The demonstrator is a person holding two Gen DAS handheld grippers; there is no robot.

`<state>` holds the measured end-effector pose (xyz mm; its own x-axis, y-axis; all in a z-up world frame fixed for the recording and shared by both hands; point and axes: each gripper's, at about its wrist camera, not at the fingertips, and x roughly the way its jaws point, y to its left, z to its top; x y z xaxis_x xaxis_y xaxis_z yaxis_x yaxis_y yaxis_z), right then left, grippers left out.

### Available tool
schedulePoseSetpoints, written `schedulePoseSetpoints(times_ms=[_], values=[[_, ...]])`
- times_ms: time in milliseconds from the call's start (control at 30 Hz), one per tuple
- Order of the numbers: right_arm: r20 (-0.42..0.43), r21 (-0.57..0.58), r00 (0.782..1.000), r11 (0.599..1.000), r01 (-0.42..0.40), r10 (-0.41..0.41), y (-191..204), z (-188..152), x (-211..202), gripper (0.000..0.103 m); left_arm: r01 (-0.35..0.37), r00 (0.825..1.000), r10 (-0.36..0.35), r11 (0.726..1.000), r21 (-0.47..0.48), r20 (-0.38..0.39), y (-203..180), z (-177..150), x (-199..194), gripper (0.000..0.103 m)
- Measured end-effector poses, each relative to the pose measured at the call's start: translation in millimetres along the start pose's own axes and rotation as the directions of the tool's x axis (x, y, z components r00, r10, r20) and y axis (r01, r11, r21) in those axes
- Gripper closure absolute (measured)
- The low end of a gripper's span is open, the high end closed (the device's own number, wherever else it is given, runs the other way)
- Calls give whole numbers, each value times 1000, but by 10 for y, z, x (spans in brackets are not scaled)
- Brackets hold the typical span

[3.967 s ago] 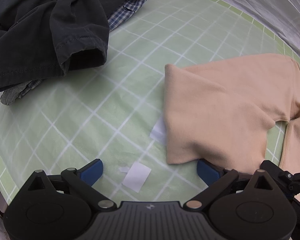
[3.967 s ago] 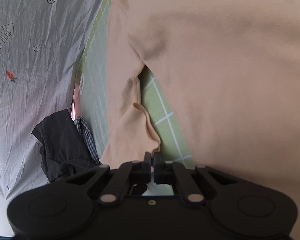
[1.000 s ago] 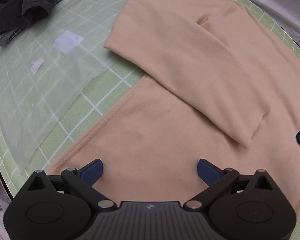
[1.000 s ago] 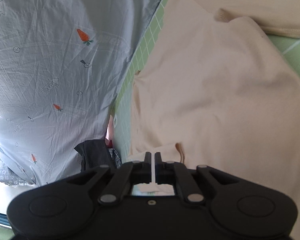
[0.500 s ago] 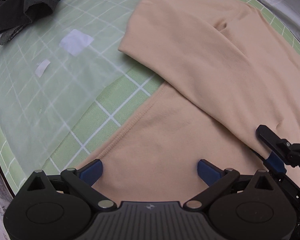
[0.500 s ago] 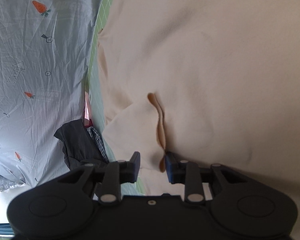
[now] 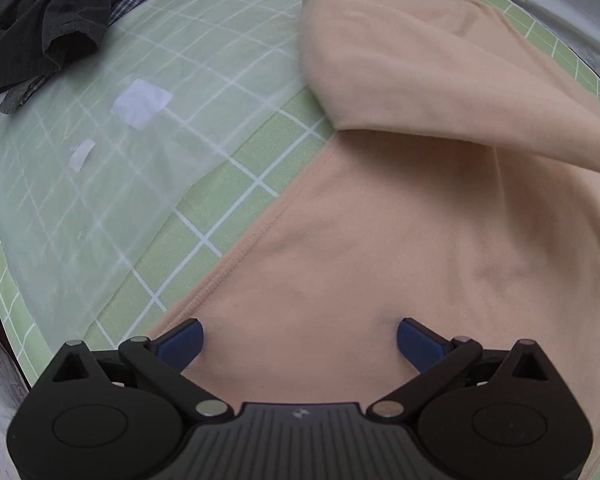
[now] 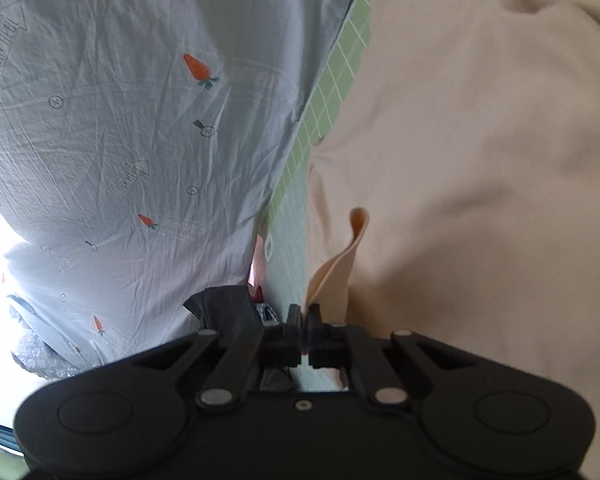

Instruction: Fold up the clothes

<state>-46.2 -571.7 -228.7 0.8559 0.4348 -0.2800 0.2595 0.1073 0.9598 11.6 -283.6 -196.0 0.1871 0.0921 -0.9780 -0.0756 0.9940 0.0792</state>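
Since half a second ago the right gripper [image 8: 304, 312] has closed on the sleeve cuff [image 8: 342, 256] of the peach sweater [image 7: 400, 264] and is lifting it; before that its fingers were parted around the cuff. Now the two black fingertips are sitting nearly together at lower centre of the right wrist view, pinching a thin edge of the fabric, which is rising as a folded strip above them. In the left wrist view the sleeve [image 7: 420, 68] is hanging blurred across the upper right of the frame, raised off the sweater body instead of lying flat on it, and the right gripper is no longer showing at the right edge.

Left gripper [image 7: 298, 340] is staying wide open, blue fingertips [image 7: 180, 342] far apart at the bottom of the frame, holding nothing, hovering over the sweater's body near its hem edge; contact with the cloth cannot be told.

Sweater is lying spread on the green gridded mat [image 7: 236, 172], filling the centre and right of the left wrist view. Dark clothes pile [image 7: 48, 20] with a checked garment is sitting in the upper left corner, well apart from the sweater. White paper scrap [image 7: 142, 102] is lying on the mat left of centre. Carrot-print grey sheet [image 8: 120, 120] is filling the left of the right wrist view.
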Motion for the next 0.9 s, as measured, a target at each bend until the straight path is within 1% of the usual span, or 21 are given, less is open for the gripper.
schedulePoseSetpoints(times_ms=[100, 200, 267, 333, 400, 433, 533, 600, 667, 733, 800, 867, 900], values=[[102, -35, 995, 999, -11, 15, 43, 215, -321, 100, 7, 1000, -7, 1000, -19, -8, 27, 0, 3, 0], [213, -57, 977, 998, 25, -12, 20, 395, -693, 100, -3, 1000, 3, 1000, -10, -4, 39, -36, -21, 0], [298, -75, 954, 996, 44, -20, -27, 500, -977, 100, -12, 1000, 12, 1000, -1, 3, 13, -45, -33, 0], [364, -83, 930, 993, 89, -53, -81, 587, -1209, 100, -12, 1000, 12, 1000, -3, 5, 7, -53, -40, 0], [440, -69, 893, 988, 140, -96, -166, 678, -1446, 100, 1, 1000, -1, 1000, -22, -3, 26, -59, -38, 0], [464, -61, 878, 985, 162, -116, -201, 708, -1551, 100, 8, 1000, -8, 999, -31, -7, 35, -62, -37, 0], [497, -29, 847, 972, 234, -189, -331, 781, -1703, 100, 22, 1000, -23, 999, -48, -14, 63, -67, -39, 0], [518, -33, 822, 954, 297, -238, -392, 775, -1765, 100, 24, 1000, -25, 999, -47, -15, 57, -70, -45, 0], [531, -20, 801, 942, 336, -275, -436, 758, -1839, 100, 26, 999, -27, 997, -70, -17, -39, -98, -92, 0], [525, -34, 780, 908, 419, -340, -437, 749, -1851, 100, 36, 999, -38, 996, -78, -19, -23, -94, -81, 0], [519, -51, 753, 865, 499, -404, -433, 741, -1859, 100, 44, 999, -45, 996, -76, -19, 9, -75, -51, 0], [518, -87, 739, 833, 547, -431, -346, 671, -1855, 93, 46, 999, -48, 997, -65, -18, 6, -66, -50, 0], [529, -100, 736, 830, 549, -423, -307, 599, -1851, 81, 51, 998, -53, 997, -65, -27, 19, -65, -61, 0]])
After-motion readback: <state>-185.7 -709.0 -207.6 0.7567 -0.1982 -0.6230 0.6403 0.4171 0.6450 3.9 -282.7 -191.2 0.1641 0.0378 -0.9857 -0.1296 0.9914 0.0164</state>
